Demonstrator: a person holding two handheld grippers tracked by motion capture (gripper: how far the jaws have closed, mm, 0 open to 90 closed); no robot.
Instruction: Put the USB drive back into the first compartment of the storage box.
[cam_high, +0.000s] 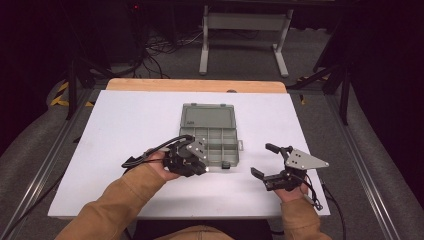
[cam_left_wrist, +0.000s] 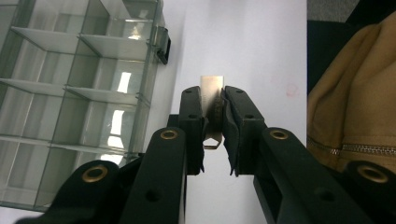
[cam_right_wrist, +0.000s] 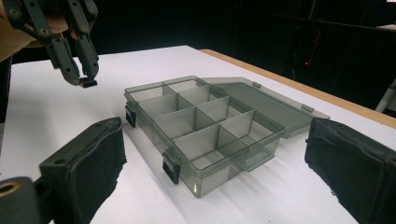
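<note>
Lab or recording studio, dark surroundings, white bench (cam_high: 125, 130) flanked by metal rails (cam_high: 47, 165), cables (cam_high: 160, 47) strewn on grey floor (cam_high: 240, 62), hazard tape (cam_high: 59, 95) seen.

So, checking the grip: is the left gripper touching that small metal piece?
Touching. The left gripper view shows the left gripper with both jaws pressed against the metal piece.

A white-topped desk (cam_high: 125, 130) with a wooden far edge carries an open, clear grey compartment box (cam_high: 210, 131) near its middle.

Open compartment box (cam_high: 210, 134) sits mid-table (cam_high: 120, 125), lid behind.
</note>
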